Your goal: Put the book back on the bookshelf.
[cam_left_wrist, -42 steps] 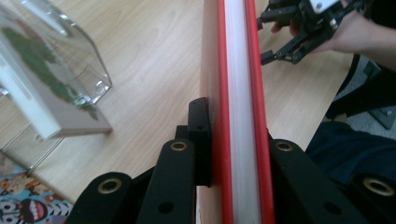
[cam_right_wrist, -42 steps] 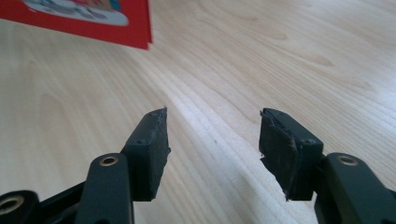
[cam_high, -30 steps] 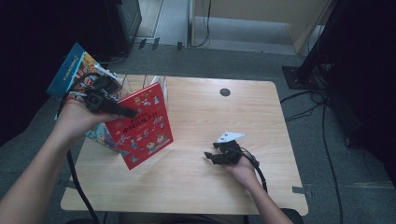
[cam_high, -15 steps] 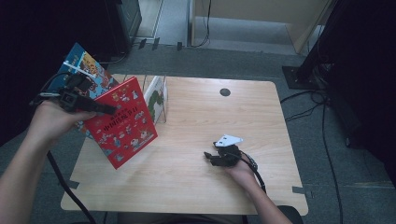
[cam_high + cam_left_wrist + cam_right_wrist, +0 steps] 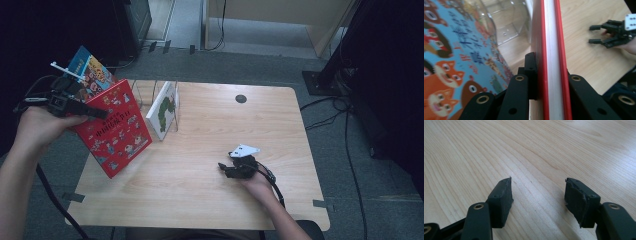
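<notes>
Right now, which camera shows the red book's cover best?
The high view: the red book shows its whole picture cover, gripped at its top edge by the left tongs. The left gripper view shows its red edges and white pages clamped between the jaws. The right gripper view looks at bare table.

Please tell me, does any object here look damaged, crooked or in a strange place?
Yes. The pad on one jaw of the right tool looks torn and ragged, unlike the smooth one opposite. The red book, clamped in the left tool, hangs tilted past the table edge. The white book leans in the clear rack.
</notes>
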`<act>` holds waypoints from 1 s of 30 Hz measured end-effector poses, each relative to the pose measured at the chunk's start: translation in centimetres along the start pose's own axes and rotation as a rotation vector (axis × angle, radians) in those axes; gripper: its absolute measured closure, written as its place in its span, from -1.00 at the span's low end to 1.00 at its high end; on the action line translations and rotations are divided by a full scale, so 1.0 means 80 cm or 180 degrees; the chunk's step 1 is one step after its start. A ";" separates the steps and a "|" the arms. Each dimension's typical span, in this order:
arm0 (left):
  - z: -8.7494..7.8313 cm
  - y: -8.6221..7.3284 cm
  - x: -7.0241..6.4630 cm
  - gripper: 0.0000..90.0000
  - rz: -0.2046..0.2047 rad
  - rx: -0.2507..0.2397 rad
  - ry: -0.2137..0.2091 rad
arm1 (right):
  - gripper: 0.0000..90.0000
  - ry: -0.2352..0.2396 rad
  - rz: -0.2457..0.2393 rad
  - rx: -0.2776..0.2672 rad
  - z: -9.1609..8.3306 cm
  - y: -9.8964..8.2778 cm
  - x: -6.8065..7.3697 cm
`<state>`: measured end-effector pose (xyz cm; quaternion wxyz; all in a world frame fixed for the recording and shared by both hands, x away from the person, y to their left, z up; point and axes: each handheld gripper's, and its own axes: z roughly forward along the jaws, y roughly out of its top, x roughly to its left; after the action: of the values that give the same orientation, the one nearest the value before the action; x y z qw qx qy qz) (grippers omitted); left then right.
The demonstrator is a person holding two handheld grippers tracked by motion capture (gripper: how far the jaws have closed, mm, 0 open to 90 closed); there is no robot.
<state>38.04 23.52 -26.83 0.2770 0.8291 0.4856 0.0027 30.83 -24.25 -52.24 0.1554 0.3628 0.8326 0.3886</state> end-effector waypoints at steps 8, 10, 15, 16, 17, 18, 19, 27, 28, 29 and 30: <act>0.011 0.016 0.009 0.78 -0.0112 -0.0057 0.0098 | -0.16 -0.0009 0.0004 0.0004 0.000 0.000 0.000; 0.015 0.022 0.008 0.78 -0.0135 -0.0074 0.0133 | -0.16 -0.0012 0.0006 0.0002 0.000 0.000 0.000; 0.026 0.033 0.014 0.78 -0.0187 -0.0072 0.0184 | -0.16 -0.0014 0.0006 0.0006 0.000 0.000 0.000; 0.028 0.035 0.016 0.78 -0.0189 -0.0083 0.0190 | -0.16 -0.0013 0.0003 0.0004 0.000 0.000 0.000; 0.030 0.037 0.018 0.78 -0.0202 -0.0094 0.0206 | -0.18 -0.0019 0.0010 0.0005 0.000 0.000 0.000; 0.032 0.038 0.020 0.78 -0.0206 -0.0104 0.0218 | -0.18 -0.0022 0.0016 0.0010 0.000 0.000 0.000; 0.035 0.039 0.021 0.78 -0.0219 -0.0105 0.0229 | -0.18 -0.0022 0.0017 0.0007 0.000 0.000 0.000; 0.054 0.057 0.024 0.78 -0.0254 -0.0156 0.0251 | -0.18 -0.0022 0.0009 0.0005 0.000 0.000 0.000; 0.057 0.059 0.024 0.78 -0.0254 -0.0148 0.0259 | -0.18 -0.0023 0.0010 0.0006 0.000 0.000 0.000; 0.059 0.062 0.024 0.78 -0.0246 -0.0143 0.0275 | -0.18 -0.0023 0.0008 0.0004 0.000 0.000 0.000; 0.062 0.063 0.025 0.78 -0.0236 -0.0146 0.0277 | -0.18 -0.0023 0.0010 0.0006 0.000 0.000 0.000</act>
<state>44.51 20.95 -29.21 0.2745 0.8031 0.5274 0.0396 30.86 -24.22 -52.24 0.1575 0.3657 0.8318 0.3868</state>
